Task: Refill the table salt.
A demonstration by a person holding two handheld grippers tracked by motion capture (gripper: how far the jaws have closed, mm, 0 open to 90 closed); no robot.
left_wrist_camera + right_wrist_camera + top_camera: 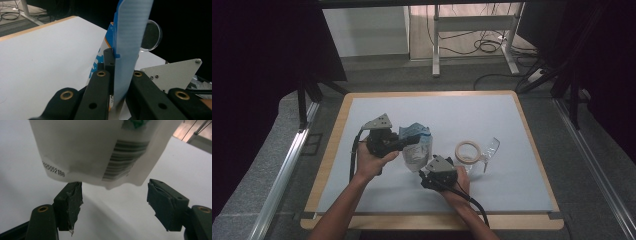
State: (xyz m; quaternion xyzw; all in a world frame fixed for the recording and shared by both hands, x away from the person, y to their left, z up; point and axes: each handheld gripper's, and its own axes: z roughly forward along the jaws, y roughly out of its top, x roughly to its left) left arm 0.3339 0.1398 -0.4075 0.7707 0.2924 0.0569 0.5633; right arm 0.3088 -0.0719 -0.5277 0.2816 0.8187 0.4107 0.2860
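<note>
While you hold 1 pair of tongs in each hand, the stock on the desk (362,107) reads as follows.

Item 1: pouch (416,150), white with blue print and a blue ribbed top strip. It stands near the middle of the desk's pale surface, between your 2 hands. In the left gripper view the blue strip (128,45) runs up between the jaws, which press on it from both sides. In the right gripper view its lower end shows a barcode and a printed number.

Item 2: your left tongs (404,144), clenched on the pouch's top edge. Your left hand (373,161) grips the body, and the grey 3-cornered plate sits on top.

Item 3: your right tongs (428,172), released. In the right gripper view the jaws stand wide apart just below the pouch's bottom edge, 1 to each side; the left pad (71,206) is close under the edge, though whether it touches you cannot tell. Both pads look frayed. Your right hand (458,186) holds the body close to the desk's near edge.

Item 4: roll of tape (467,151), lying flat, right of the pouch.

Item 5: clear plastic piece (489,150), just beside the tape roll on its right; its exact form is hard to make out.
</note>
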